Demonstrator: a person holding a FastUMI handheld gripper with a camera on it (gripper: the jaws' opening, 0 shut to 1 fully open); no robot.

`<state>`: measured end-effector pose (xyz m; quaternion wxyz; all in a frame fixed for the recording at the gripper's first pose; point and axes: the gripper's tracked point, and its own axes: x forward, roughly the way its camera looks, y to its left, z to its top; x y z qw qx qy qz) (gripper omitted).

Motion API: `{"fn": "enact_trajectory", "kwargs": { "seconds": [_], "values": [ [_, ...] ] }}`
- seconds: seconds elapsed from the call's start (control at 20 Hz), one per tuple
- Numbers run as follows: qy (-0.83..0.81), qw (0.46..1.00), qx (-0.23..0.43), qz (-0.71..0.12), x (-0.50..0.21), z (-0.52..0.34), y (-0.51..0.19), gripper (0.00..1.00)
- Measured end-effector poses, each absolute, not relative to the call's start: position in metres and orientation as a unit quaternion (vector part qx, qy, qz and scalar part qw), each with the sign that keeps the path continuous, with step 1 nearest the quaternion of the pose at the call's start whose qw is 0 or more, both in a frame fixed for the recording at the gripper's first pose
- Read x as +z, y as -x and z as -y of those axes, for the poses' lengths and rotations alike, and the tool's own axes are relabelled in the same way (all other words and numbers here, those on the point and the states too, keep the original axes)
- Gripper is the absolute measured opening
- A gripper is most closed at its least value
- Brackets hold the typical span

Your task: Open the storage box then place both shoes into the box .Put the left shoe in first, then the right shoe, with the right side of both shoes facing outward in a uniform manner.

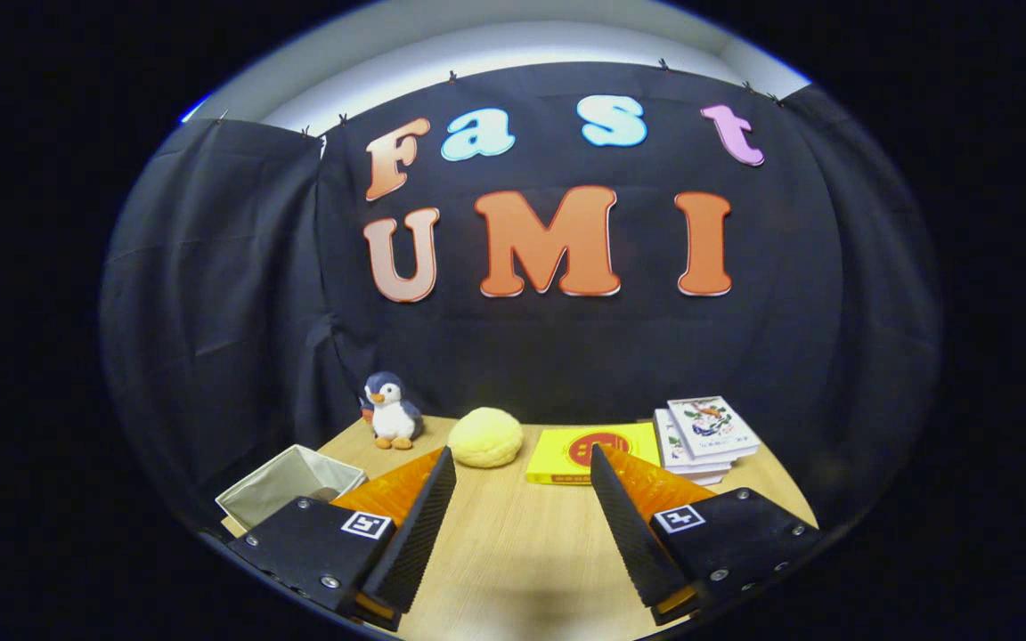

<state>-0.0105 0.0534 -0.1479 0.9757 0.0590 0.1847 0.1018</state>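
Note:
My gripper [522, 463] is open, its two fingers spread wide above the wooden table [522, 534] with nothing between them. A pale fabric bin [286, 485] with an open top stands on the table just left of the left finger; its inside is mostly hidden. I see bare tabletop between the fingers.
At the back of the table sit a plush penguin [391, 411], a round yellow bun-like cushion [485, 437], a flat yellow box [586, 452] and a stack of books [707, 436] on the right. Black cloth walls close the booth behind and at both sides.

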Motion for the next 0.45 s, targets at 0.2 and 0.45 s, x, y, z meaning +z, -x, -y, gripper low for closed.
{"fn": "enact_trajectory", "kwargs": {
  "seconds": [0.2, 0.45],
  "values": [
    [-0.055, 0.982, 0.099, -0.153, -0.136, -0.023, 0.006, 0.92],
    [-0.061, 0.985, 0.107, -0.12, -0.12, -0.001, 0.001, 0.93]
  ]
}}
